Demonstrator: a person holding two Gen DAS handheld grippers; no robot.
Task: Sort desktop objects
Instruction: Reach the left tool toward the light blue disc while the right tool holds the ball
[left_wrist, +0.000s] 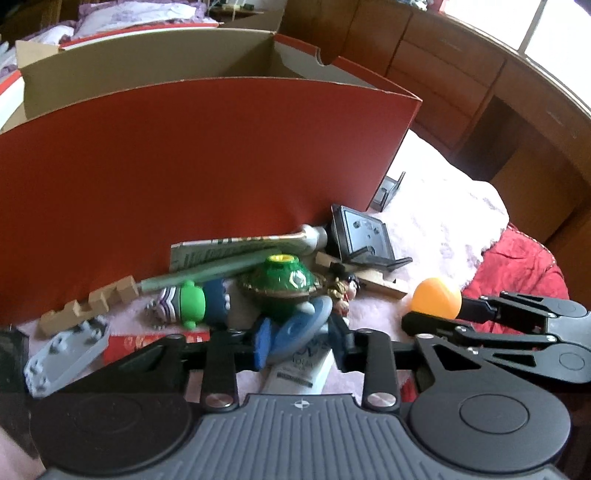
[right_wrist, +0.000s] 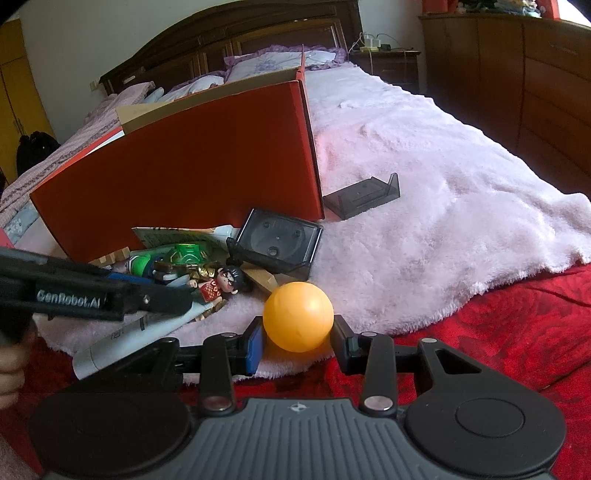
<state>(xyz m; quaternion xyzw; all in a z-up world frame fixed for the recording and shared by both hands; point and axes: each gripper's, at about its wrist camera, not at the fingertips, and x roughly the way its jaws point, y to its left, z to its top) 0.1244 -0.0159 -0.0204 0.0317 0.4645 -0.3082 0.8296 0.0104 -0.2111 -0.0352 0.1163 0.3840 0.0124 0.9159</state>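
My right gripper (right_wrist: 297, 341) is shut on an orange ball (right_wrist: 298, 316), which also shows in the left wrist view (left_wrist: 437, 297), low over the pink blanket. My left gripper (left_wrist: 301, 341) stands around a blue-grey disc toy (left_wrist: 301, 328) in a pile of toys; its jaws look closed on the disc. The pile holds a green spinning top (left_wrist: 282, 280), a green-and-blue figure (left_wrist: 192, 304), a small doll (right_wrist: 221, 282), wooden blocks (left_wrist: 90, 306) and a white tube (right_wrist: 136, 338). A red cardboard box (left_wrist: 192, 177) stands open behind the pile.
A black plastic stand (right_wrist: 280, 243) leans by the box corner. A second dark stand (right_wrist: 364, 197) lies on the pink blanket (right_wrist: 443, 184). A red quilt (right_wrist: 480, 325) covers the near side. Wooden cabinets (left_wrist: 461, 85) stand at the right.
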